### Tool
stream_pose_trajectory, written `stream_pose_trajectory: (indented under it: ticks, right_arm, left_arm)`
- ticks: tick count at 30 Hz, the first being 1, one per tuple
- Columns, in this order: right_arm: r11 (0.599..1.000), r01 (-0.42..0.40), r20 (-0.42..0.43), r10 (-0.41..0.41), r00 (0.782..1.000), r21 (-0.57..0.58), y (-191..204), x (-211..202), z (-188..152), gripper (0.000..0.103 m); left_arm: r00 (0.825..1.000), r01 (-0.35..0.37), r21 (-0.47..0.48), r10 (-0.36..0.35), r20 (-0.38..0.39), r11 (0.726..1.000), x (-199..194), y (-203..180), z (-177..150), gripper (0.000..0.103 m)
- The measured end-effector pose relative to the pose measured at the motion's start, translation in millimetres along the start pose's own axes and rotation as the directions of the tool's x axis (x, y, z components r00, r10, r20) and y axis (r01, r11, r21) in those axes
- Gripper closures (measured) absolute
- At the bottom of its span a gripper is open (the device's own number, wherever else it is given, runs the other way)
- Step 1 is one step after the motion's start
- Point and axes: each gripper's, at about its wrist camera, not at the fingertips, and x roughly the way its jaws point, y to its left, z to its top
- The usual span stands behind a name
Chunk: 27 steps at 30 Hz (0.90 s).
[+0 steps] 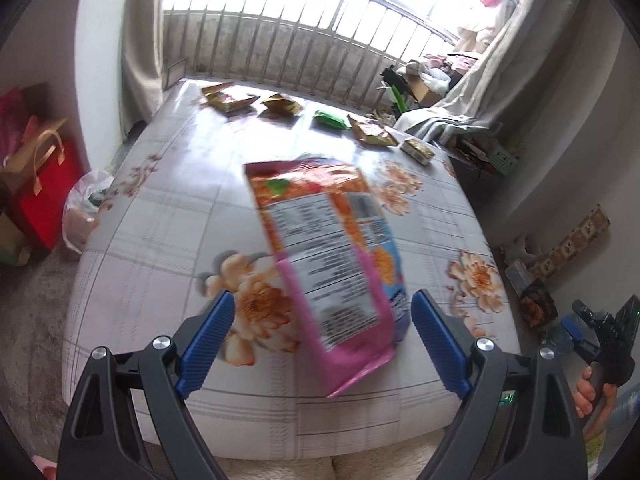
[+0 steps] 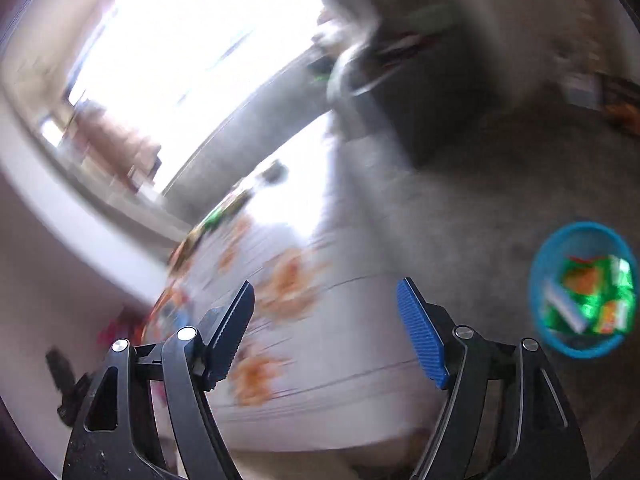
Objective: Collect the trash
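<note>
The left gripper (image 1: 322, 332) stood wide, its blue pads clear on either side of a pink-and-orange snack bag (image 1: 326, 264) that lay on the bed (image 1: 160, 240) just ahead of the fingertips. The bag's near end reached in between the pads, touching neither; its far end ran off toward the middle of the flowered sheet. It was blurred, label side up.

Further out, along the far edge of the bed near the window rail, lay five more wrappers in a loose row — two gold ones (image 1: 226, 98) (image 1: 282, 105) at the left, a green one (image 1: 330, 119) in the middle, then another two gold ones (image 1: 372, 132) (image 1: 418, 151) at the right, all well apart from the gripper.

The right gripper (image 2: 326, 330) was also spread open with nothing between its pads. Its view was badly smeared, showing only the bed's corner below it. Off to its right on the grey floor stood one blue bin (image 2: 538, 276), holding green and orange wrappers (image 2: 592, 296) — how many, I could not tell. From the left camera a hand (image 1: 596, 392) showed at the right edge, gripping that tool's handle.
</note>
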Motion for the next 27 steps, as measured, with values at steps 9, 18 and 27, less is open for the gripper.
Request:
stream_pose_trajectory:
  ticks: [9, 18, 27]
  right_arm:
    - [0.819, -0.059, -0.117, -0.01, 0.993, -0.571, 189.0, 87.8, -94.8, 0.022]
    - [0.566, 0.076, 0.006, -0.125, 0.992, -0.821, 278.4, 134.9, -155.8, 0.017]
    - [0.445, 0.186, 0.082, -0.243, 0.967, -0.876, 282.8, 163.0, -181.3, 0.049]
  left_arm:
    - [0.999, -0.04, -0.18, 0.045, 0.024, 0.983, -2.5, 62.8, -2.9, 0.016]
    - [0.997, -0.066, -0.29, 0.077, 0.027, 0.955, -2.4, 104.7, -2.9, 0.016]
    - [0.998, -0.051, -0.325, 0.062, 0.023, 0.944, -1.4, 121.5, -8.4, 0.016]
